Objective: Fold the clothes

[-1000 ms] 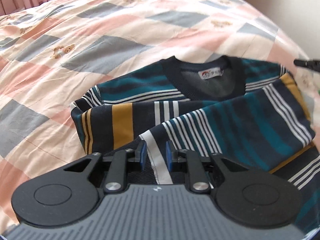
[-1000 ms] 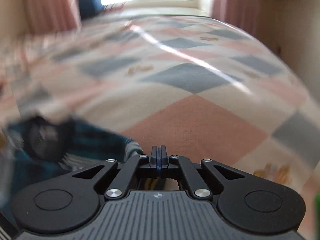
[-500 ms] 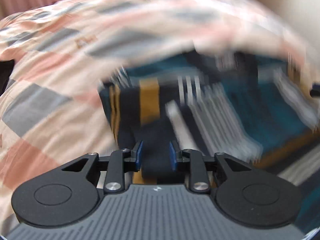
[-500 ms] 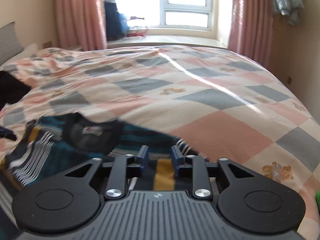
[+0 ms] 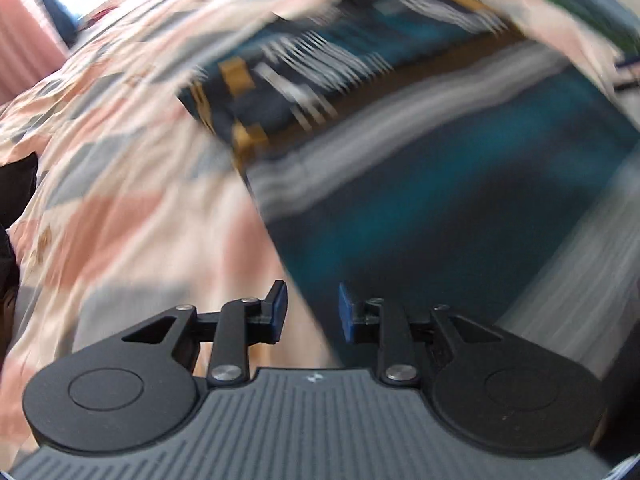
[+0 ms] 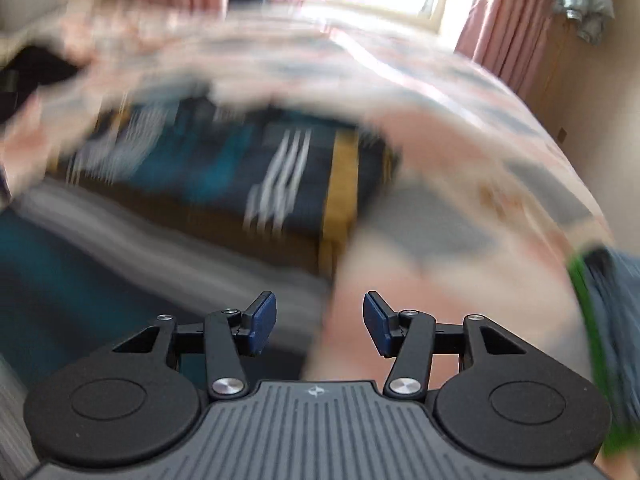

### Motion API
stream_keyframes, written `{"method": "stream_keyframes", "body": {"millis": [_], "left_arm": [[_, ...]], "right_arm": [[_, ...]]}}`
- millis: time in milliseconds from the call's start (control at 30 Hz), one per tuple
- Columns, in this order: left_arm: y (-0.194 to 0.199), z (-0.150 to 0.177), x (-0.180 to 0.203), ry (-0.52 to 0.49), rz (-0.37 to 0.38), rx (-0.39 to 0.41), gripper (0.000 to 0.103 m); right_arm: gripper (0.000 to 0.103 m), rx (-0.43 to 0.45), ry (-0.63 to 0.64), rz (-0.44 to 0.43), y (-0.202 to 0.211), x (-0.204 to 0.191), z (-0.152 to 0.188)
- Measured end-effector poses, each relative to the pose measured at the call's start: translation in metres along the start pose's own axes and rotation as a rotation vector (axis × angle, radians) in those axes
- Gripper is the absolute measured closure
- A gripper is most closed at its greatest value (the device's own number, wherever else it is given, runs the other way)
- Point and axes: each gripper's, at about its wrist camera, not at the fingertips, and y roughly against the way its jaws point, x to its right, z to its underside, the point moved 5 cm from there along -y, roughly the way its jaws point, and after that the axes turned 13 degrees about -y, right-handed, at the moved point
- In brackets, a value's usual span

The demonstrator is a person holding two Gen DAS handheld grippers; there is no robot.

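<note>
A striped sweater (image 5: 440, 184) in navy, teal, white and mustard lies on the checked bedspread (image 5: 120, 200), sleeves folded across its body. Both views are motion-blurred. My left gripper (image 5: 310, 310) is open and empty, low over the sweater's lower left edge, where fabric meets bedspread. My right gripper (image 6: 318, 326) is open wide and empty, over the sweater's (image 6: 224, 184) lower right edge, with bedspread (image 6: 460, 200) to its right.
A dark garment (image 5: 16, 184) lies at the bed's left edge. A green and blue item (image 6: 600, 320) lies at the right edge of the bed. Pink curtains (image 6: 500, 20) and a window are beyond the bed.
Both grippers have swung down from the collar end to the sweater's lower corners. The right gripper went from shut to open wide. The left opened a little further.
</note>
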Motion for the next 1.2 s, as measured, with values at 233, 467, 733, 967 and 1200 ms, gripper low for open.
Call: {"method": "stream_keyframes", "body": {"millis": [233,467,733,967,1200], "left_arm": [[0.032,0.084,0.090,-0.533,-0.082,0.063,0.070],[0.020,0.145,0.148,-1.195,-0.283,0.248,0.067],[0.010,0.141,0.156,-1.293,-0.380,0.362,0.058],[0.032,0.111,0.135,-1.145,-0.103,0.287,0.091],[0.040,0.026,0.020,-0.189,0.428,0.093,0.093]], "right_arm": [[0.052,-0.115,0.274,0.100,0.056,-0.015,0.131],[0.046,0.020,1.093,0.134,0.068,-0.044,0.237],[0.039,0.236,1.401,0.100,0.068,-0.056,0.251],[0.069,0.190,1.566,-0.048,0.070,-0.059,0.253],[0.088,-0.352,0.720,-0.466,0.074,-0.049,0.107]]}}
